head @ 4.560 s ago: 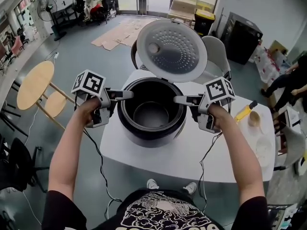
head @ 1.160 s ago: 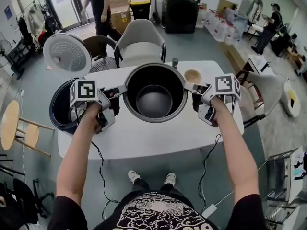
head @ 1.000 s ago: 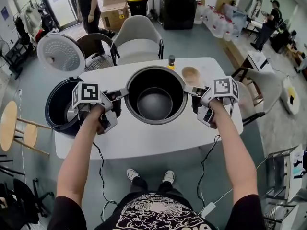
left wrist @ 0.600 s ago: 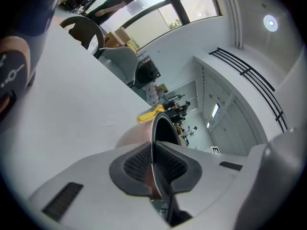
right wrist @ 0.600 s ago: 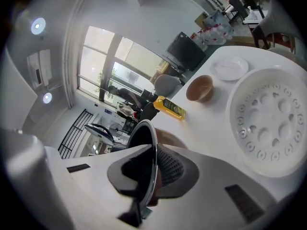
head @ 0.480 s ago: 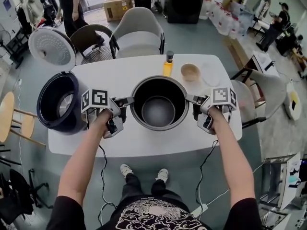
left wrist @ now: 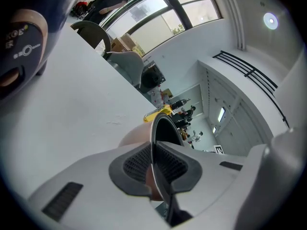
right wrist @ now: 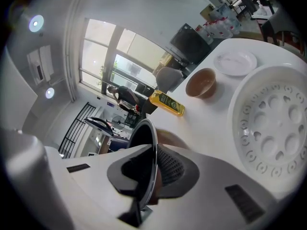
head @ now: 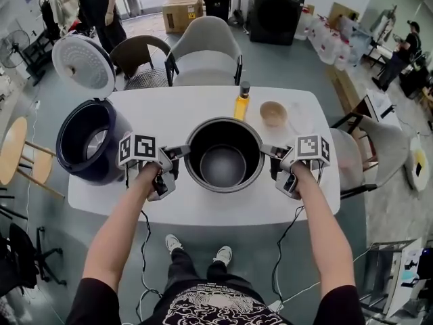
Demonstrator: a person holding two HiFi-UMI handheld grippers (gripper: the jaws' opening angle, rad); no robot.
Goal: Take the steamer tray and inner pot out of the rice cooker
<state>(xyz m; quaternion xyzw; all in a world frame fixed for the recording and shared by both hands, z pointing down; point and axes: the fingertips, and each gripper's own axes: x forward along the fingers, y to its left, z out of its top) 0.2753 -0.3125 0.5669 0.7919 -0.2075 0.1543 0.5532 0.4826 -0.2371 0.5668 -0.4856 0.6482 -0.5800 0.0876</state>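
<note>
The dark metal inner pot (head: pixel 224 156) is over the middle of the white table (head: pixel 203 208), low against its top; whether it rests there I cannot tell. My left gripper (head: pixel 181 152) is shut on the pot's left rim and my right gripper (head: pixel 267 150) on its right rim. The left gripper view shows the thin rim (left wrist: pixel 163 128) clamped between the ribbed pads (left wrist: pixel 136 164). In the right gripper view the rim (right wrist: pixel 144 133) is likewise pinched. The white perforated steamer tray (right wrist: pixel 273 128) lies on the table. The dark blue rice cooker (head: pixel 91 141) stands at the table's left end, lid (head: pixel 82 56) up.
A yellow bottle (head: pixel 241 101) and a tan bowl (head: pixel 274 114) stand behind the pot, with a small white plate (right wrist: pixel 235 61) nearby. Chairs (head: pixel 203 46) line the far side, a wooden stool (head: pixel 10 151) stands at the left, and a person (head: pixel 95 5) is at the back.
Both grippers have carried the inner pot from the cooker to the right and lowered it toward the middle of the table. The cooker body stays at the left.
</note>
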